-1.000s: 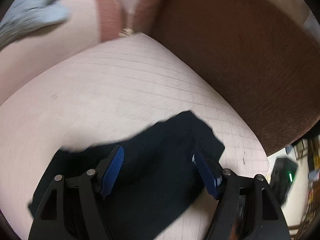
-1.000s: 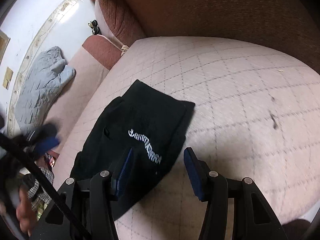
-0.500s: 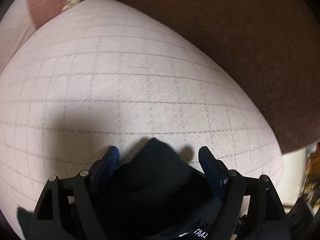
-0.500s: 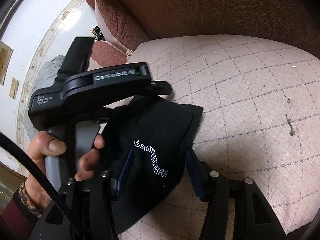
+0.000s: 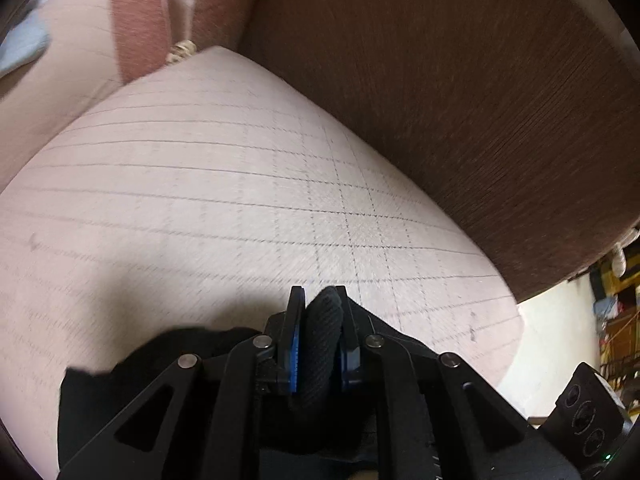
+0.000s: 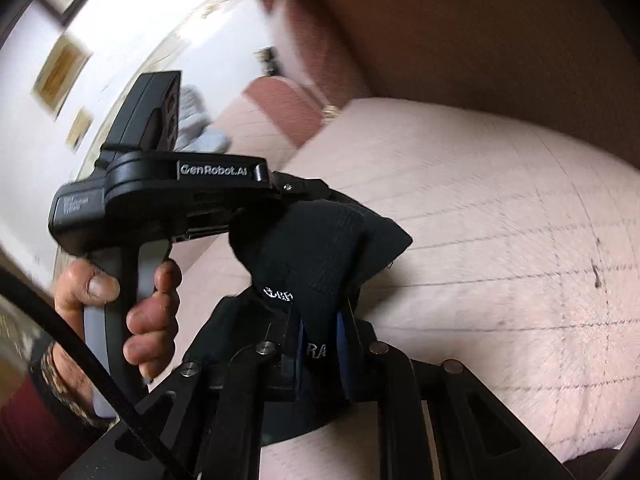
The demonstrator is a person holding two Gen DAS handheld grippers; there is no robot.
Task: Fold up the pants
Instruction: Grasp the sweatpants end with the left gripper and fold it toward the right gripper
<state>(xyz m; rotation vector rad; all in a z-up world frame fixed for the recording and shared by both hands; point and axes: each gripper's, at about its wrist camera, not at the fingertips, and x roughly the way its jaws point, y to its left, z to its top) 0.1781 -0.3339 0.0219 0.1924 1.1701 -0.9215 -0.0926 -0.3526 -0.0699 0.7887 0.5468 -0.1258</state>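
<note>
Right wrist view: right gripper (image 6: 320,332) closing on pants (image 6: 320,248), left gripper (image 5: 319,320) clamps same fabric. Step: grab edge. Next, prob. lift + lay over on sofa cushion (image 6: 500,208).

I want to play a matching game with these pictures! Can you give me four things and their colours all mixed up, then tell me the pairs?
Things:
1. pants
2. seat cushion
3. sofa back
4. pads on the tongs

Colours:
A. dark brown
B. blue
C. black
D. pale pink with a grid of lines

Pairs: 1-C, 2-D, 3-A, 4-B
</note>
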